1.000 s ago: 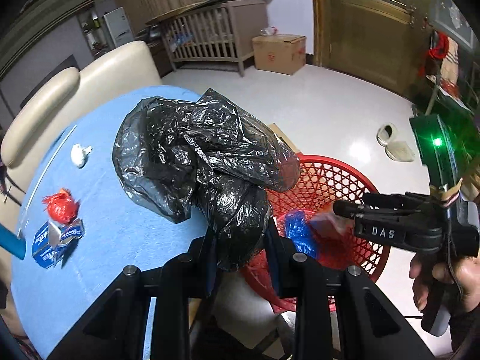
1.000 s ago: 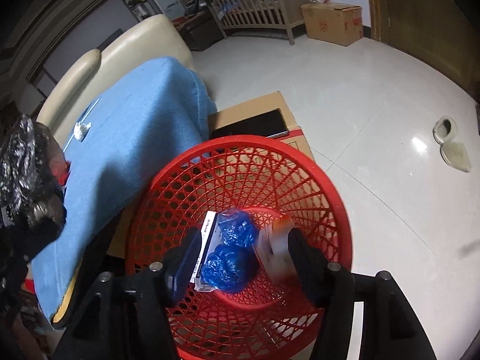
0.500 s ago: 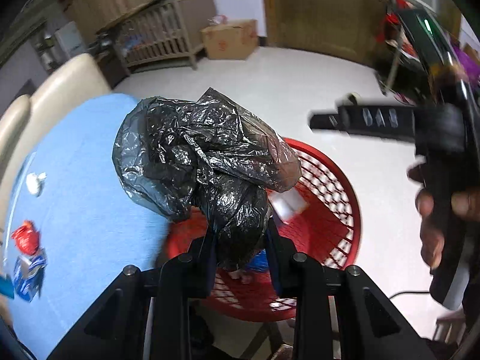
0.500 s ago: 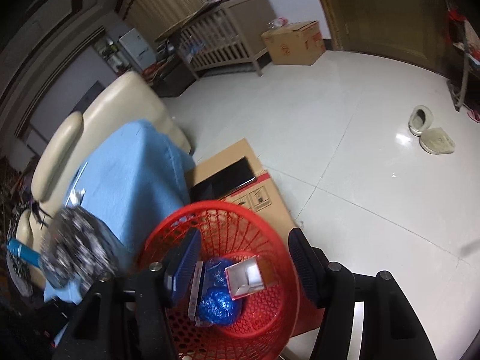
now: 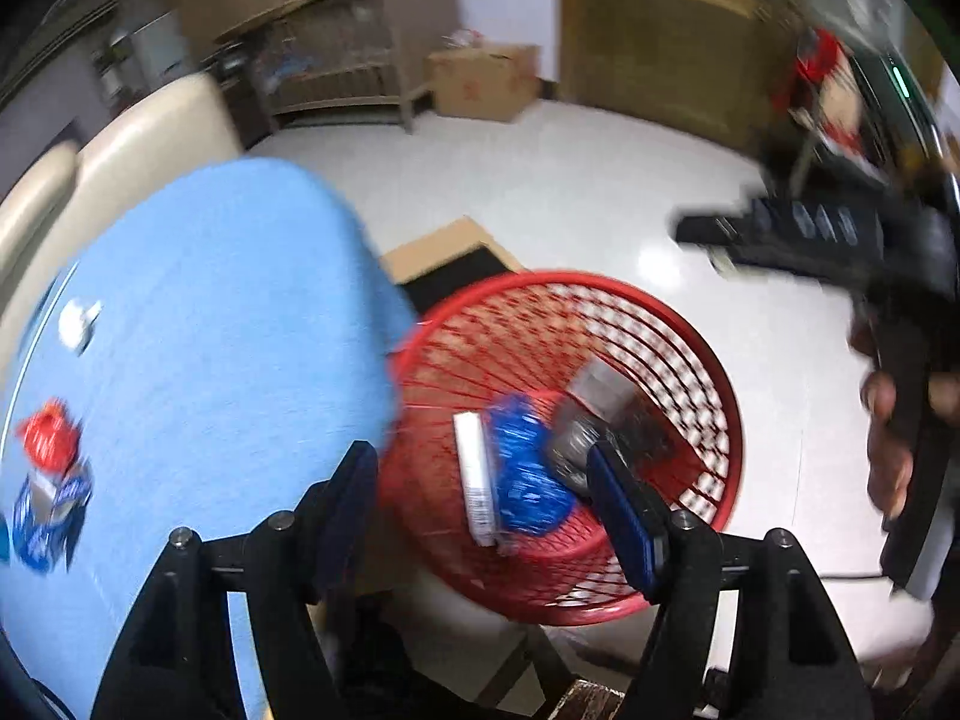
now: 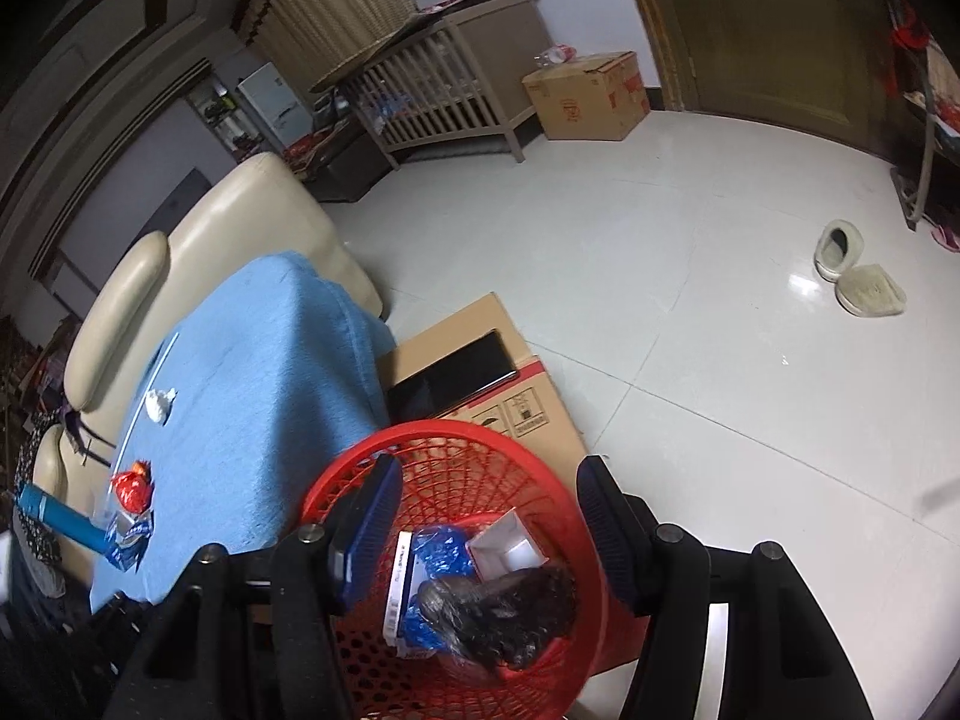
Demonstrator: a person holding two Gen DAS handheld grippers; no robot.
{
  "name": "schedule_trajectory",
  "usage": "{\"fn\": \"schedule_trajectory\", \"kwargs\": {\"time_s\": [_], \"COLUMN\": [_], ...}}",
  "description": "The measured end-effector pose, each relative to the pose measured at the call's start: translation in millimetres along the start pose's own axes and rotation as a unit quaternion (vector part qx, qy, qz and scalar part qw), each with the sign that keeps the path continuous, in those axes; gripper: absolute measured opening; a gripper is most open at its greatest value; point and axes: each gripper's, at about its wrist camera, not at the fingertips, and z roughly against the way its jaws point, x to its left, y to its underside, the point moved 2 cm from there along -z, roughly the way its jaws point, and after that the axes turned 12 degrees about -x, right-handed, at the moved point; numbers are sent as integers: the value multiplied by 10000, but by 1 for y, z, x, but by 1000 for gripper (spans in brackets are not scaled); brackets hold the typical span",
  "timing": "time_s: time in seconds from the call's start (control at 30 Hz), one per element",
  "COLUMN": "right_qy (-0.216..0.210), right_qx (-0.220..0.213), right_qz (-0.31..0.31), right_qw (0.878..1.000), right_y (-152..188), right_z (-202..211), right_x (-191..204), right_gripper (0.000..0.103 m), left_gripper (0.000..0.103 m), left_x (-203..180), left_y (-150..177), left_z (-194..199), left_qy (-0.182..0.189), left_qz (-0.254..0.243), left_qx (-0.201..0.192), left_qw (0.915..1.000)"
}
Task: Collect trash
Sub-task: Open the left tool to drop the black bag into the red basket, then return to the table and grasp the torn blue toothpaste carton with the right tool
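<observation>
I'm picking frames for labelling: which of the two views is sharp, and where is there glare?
Left wrist view: motion-smeared throughout, red basket and blue cloth soft-edged. Right wrist view: crisp, black bag in the basket readable; one bright glare patch on the floor beside the slippers.

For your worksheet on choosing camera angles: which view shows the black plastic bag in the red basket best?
The right wrist view: the black plastic bag lies sharp and whole in the red basket, beside the blue wrappers. The left wrist view is motion-blurred; there the bag is a grey smear partly behind a finger of the opening left claw.
</observation>
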Motion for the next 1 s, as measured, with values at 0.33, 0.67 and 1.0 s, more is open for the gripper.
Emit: {"fn": "schedule_trajectory", "kwargs": {"time_s": [0.33, 0.67, 1.0], "right_qy": [-350, -871, -1664], "right_qx": [183, 542, 1513], "right_qz": [477, 1303, 2290], "right_qw": [9981, 9862, 9471], "right_y": [9, 38, 104], "right_z": [-7, -22, -61], "right_x": [57, 152, 298], "right_gripper": [65, 65, 67], "left_gripper": [73, 73, 73], "left_x": [124, 222, 270], "left_y": [29, 100, 166], "left_z": [52, 92, 120], "left_qy": [-878, -1733, -2172], "left_qz": [1766, 2995, 3666], "left_qx": [-390, -484, -490], "left_qw": [9796, 9370, 9033]}}
